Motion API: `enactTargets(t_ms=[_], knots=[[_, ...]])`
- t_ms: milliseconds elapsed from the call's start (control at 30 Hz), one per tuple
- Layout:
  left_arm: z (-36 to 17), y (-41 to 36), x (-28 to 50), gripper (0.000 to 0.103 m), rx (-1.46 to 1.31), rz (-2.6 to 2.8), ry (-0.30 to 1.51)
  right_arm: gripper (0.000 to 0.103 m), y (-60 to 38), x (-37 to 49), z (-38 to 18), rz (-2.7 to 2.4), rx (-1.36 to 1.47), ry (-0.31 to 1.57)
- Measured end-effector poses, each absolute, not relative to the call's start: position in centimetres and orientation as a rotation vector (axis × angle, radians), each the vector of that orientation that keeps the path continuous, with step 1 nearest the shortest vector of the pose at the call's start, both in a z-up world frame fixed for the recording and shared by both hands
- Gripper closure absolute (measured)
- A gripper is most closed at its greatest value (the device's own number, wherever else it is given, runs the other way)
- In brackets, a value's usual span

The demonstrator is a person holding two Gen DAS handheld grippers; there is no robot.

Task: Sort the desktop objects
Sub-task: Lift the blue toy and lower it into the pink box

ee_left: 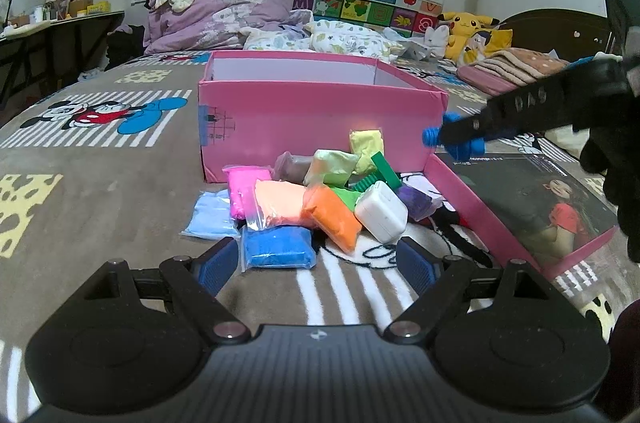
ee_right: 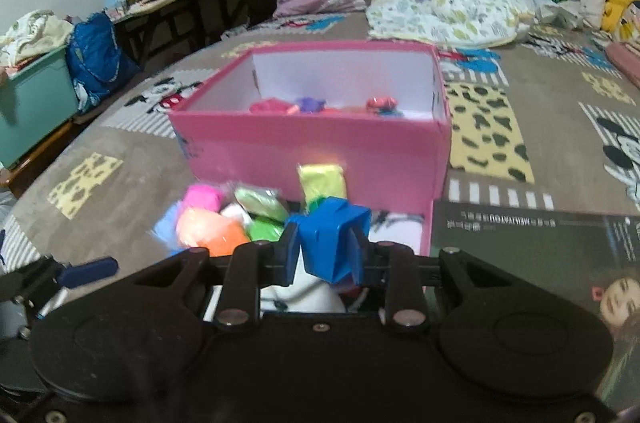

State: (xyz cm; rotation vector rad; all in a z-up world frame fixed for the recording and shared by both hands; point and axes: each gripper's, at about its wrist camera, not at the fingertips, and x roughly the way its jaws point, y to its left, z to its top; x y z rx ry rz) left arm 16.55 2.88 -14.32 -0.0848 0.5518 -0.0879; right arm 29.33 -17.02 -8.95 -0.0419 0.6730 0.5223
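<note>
Right tool point(ee_right: 326, 250) clamped on blue plastic toy point(ee_right: 332, 243), left tool point(ee_left: 316, 263) wide open and empty, "DAS" on right finger point(ee_left: 530, 99).

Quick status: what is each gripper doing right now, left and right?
Left gripper: open, holding nothing, hovering before the blue clay bag.
Right gripper: fingers closed on a blue plastic toy piece.

A bed point(ee_left: 100, 191) under a grey-brown Mickey Mouse blanket carries an open pink box point(ee_left: 320, 131), its lid point(ee_left: 520, 207) alongside, a heap of coloured clay bags point(ee_left: 296, 207), and a white charger point(ee_left: 381, 211).
</note>
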Motion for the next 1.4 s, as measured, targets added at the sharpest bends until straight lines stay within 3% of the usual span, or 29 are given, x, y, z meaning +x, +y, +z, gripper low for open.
enactTargets(t_ms=[900, 1400], knots=[[-14.5, 3.5, 16.9, 0.017, -0.112, -0.076, 0.552, 0.078, -14.0, 37.8, -2.3, 0.567, -0.011, 0.6], [-14.7, 3.9, 17.2, 0.017, -0.132, -0.078, 0.559, 0.078, -9.4, 44.0, -3.8, 0.586, -0.083, 0.697]])
